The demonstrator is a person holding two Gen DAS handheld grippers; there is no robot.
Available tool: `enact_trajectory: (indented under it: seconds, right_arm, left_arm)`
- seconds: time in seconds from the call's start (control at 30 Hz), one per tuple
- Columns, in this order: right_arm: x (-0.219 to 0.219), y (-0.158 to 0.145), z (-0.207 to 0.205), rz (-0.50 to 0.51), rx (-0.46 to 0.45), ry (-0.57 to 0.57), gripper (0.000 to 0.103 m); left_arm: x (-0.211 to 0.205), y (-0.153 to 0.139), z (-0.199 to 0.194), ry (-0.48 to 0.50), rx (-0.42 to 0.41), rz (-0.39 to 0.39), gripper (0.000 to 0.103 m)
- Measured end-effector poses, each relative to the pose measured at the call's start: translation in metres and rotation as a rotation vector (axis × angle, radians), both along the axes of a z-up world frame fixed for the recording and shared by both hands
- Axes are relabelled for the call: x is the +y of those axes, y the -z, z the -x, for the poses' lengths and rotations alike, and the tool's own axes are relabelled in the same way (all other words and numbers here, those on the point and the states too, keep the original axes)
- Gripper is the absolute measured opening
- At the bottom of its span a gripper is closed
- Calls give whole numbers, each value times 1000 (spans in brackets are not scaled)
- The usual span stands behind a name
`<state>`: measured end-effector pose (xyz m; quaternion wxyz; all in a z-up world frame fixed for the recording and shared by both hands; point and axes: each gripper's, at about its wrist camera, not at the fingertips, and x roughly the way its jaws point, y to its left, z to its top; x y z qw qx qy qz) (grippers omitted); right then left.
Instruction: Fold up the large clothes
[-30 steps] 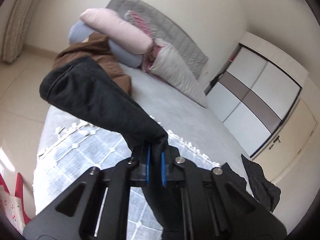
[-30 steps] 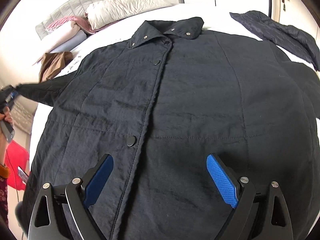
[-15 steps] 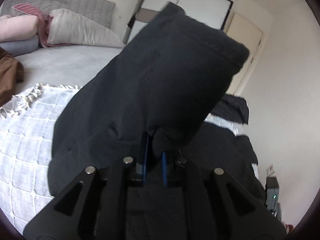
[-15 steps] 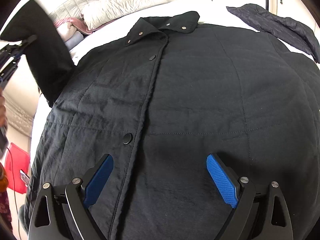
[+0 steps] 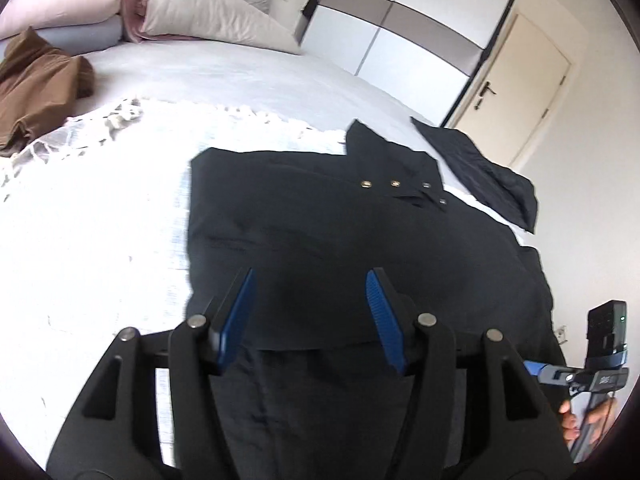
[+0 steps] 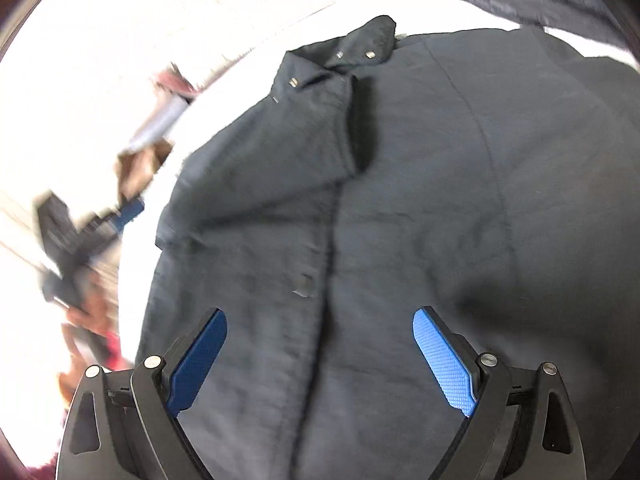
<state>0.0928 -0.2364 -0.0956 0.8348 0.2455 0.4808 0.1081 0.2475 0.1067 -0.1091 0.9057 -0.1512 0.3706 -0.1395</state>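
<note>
Our big dark quilted jacket (image 5: 360, 240) lies flat on the bed (image 5: 100, 220). Both left tongs (image 5: 310, 312) and right tongs (image 6: 320, 356) are wide, holding nothing. The folded sleeve could slide back if we bump it.

bed (image 5: 248, 76): grey sheet, spread wide
throw (image 5: 100, 184): white, fringed, laid across bed
pillows (image 5: 208, 16): cream and pink, stacked against quilted grey headboard
brown garment (image 5: 36, 84): crumpled, near pillows, on bed's far side
wardrobe (image 5: 404, 28): white doors, grey band
door (image 5: 516, 80): cream, handle at left edge, shut
</note>
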Motion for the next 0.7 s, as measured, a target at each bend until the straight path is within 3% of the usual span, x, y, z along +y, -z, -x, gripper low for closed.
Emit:
enact_trajectory:
  seconds: [0.1, 0.17, 0.23, 0.27, 0.3, 0.33, 0.4, 0.5, 0.57, 0.67, 0.7]
  right_arm:
    - [-2, 0, -32, -61, 71, 68, 95]
    - [0, 3, -62, -42, 77, 99, 95]
    - [2, 9, -83, -4, 78, 142, 95]
    - [5, 14, -95, 14, 70, 157, 88]
    - [7, 19, -101, 21, 62, 160, 71]
    - [10, 24, -109, 33, 62, 159, 61]
    - [11, 27, -114, 85, 49, 165, 24]
    - [15, 11, -102, 133, -69, 145, 15]
    - [10, 7, -94, 160, -98, 158, 15]
    - [9, 32, -96, 249, 11, 156, 14]
    - [10, 37, -95, 287, 12, 143, 9]
  left_arm:
    - [21, 7, -11, -40, 0, 39, 55]
    - [25, 15, -15, -31, 23, 84, 51]
    - [20, 22, -18, -20, 34, 82, 48]
    - [18, 24, -19, -21, 31, 69, 47]
    - [16, 25, -20, -19, 24, 60, 47]
    - [15, 24, -21, -15, 17, 57, 46]
    - [13, 20, -19, 9, 0, 72, 44]
    - [7, 18, -18, 51, -12, 104, 43]
    - [-2, 26, -22, 69, 17, 69, 44]
    - [-18, 49, -32, 92, 113, -13, 43]
    - [-22, 53, -32, 98, 120, -37, 43]
